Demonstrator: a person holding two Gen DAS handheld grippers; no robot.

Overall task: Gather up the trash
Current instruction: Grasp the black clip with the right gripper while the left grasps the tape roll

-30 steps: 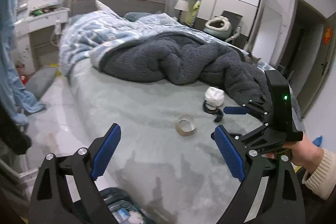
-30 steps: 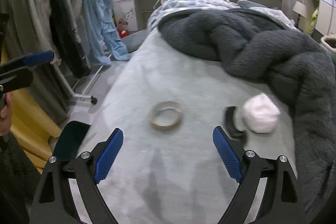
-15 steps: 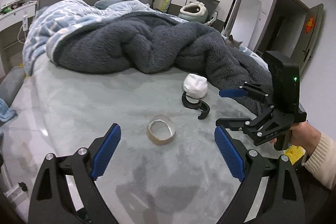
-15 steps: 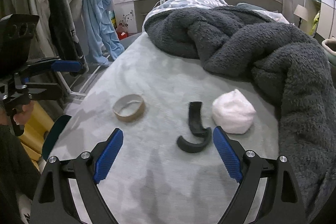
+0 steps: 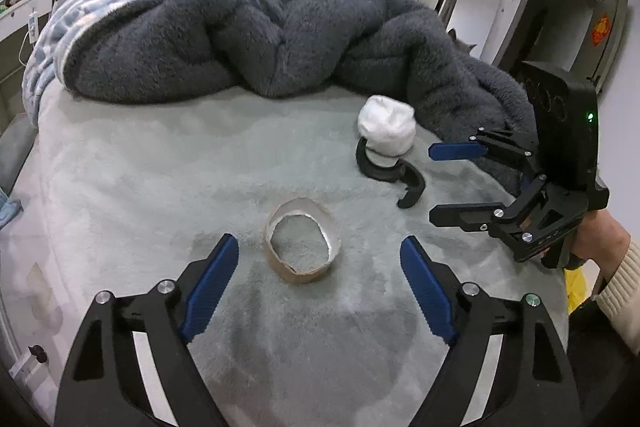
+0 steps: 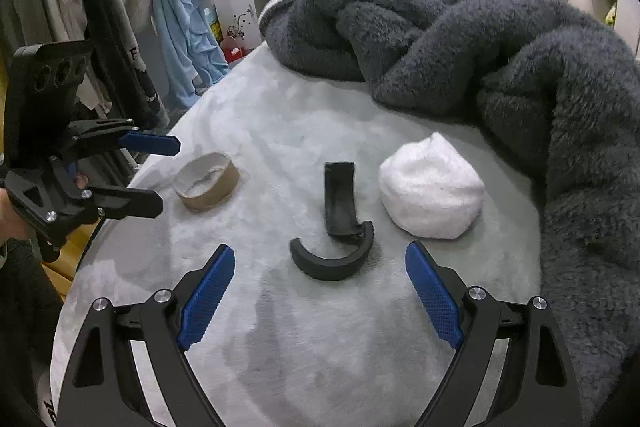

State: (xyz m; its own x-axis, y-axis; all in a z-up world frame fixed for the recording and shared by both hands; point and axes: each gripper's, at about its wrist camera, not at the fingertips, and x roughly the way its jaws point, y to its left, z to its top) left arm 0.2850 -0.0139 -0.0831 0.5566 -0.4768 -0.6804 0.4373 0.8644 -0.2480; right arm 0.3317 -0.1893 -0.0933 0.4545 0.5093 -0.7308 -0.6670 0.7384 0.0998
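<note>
Both grippers hover over the bed's [image 5: 120,187] foot edge, empty. The left gripper [image 5: 320,279], jaws apart, faces the cardboard ring [image 5: 302,241]; the right gripper [image 6: 320,291], jaws apart, faces the black hook [image 6: 338,223]. A white wad [image 6: 432,187] lies beyond the hook, perhaps touching it, beside the grey blanket [image 6: 480,39].

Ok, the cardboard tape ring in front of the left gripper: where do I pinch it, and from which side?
Come down from above with the left gripper, open now, and pinch the near wall of the cardboard ring, one finger inside and one outside. It lies flat with its hole up, so the thin rim is the only graspable edge.
</note>
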